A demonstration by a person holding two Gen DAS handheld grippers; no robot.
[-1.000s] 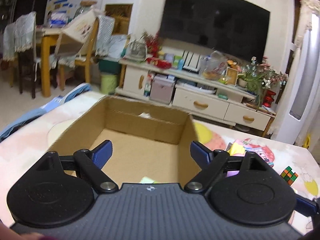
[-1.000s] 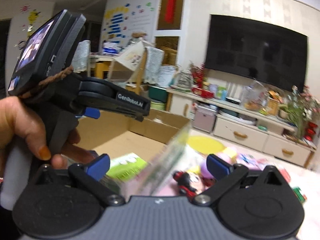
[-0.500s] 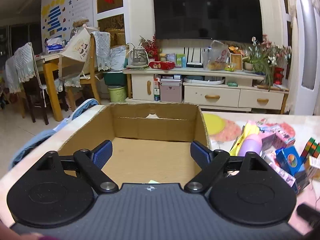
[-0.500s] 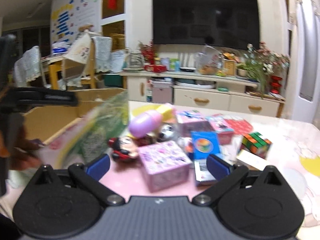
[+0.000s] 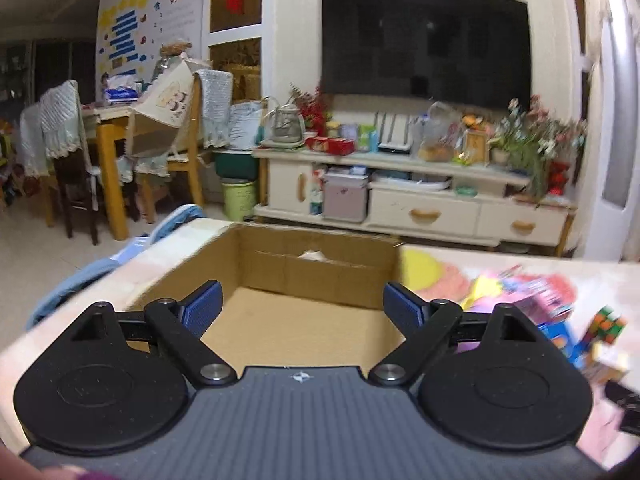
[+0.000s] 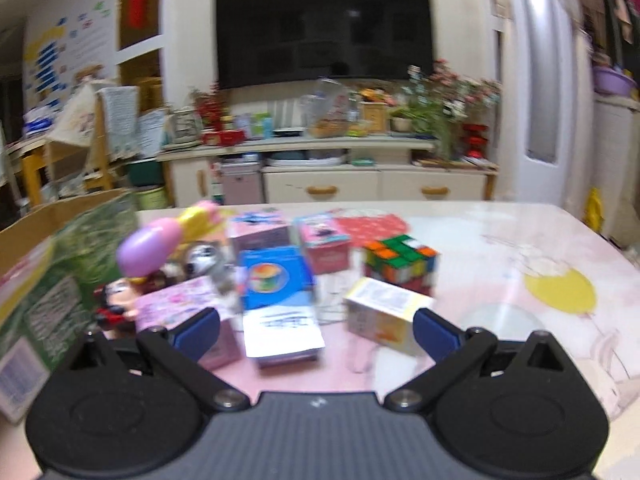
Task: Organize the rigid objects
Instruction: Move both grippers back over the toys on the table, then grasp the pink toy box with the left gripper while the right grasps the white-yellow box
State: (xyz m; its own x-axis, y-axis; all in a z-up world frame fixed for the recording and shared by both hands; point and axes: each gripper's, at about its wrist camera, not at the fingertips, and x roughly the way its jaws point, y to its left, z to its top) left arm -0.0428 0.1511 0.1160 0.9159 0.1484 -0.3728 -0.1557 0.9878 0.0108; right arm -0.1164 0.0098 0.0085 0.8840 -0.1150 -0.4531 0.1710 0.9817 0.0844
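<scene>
My left gripper (image 5: 303, 308) is open and holds nothing, hovering over the near edge of an open cardboard box (image 5: 320, 272); the part of its floor that shows is bare. My right gripper (image 6: 316, 332) is also open and holds nothing, just in front of a pile of small items on the table. In the pile are a blue box (image 6: 276, 278), a white-topped box (image 6: 282, 332), a yellow-white carton (image 6: 386, 314), a Rubik's cube (image 6: 400, 260), pink boxes (image 6: 324, 244), a purple egg (image 6: 150, 246) and a doll figure (image 6: 118, 300). A green box (image 6: 60, 280) stands at the left by the cardboard box.
The table (image 6: 520, 240) has a pink patterned cover, bare to the right of the cube. The same pile, with the cube (image 5: 606, 322), lies right of the cardboard box. Behind stand a TV cabinet (image 5: 420, 208), a TV and a dining table with chairs (image 5: 120, 152).
The right view has swung right, away from the cardboard box and the left gripper, and now faces the toy pile. The left gripper stays open over the box with a small shift.
</scene>
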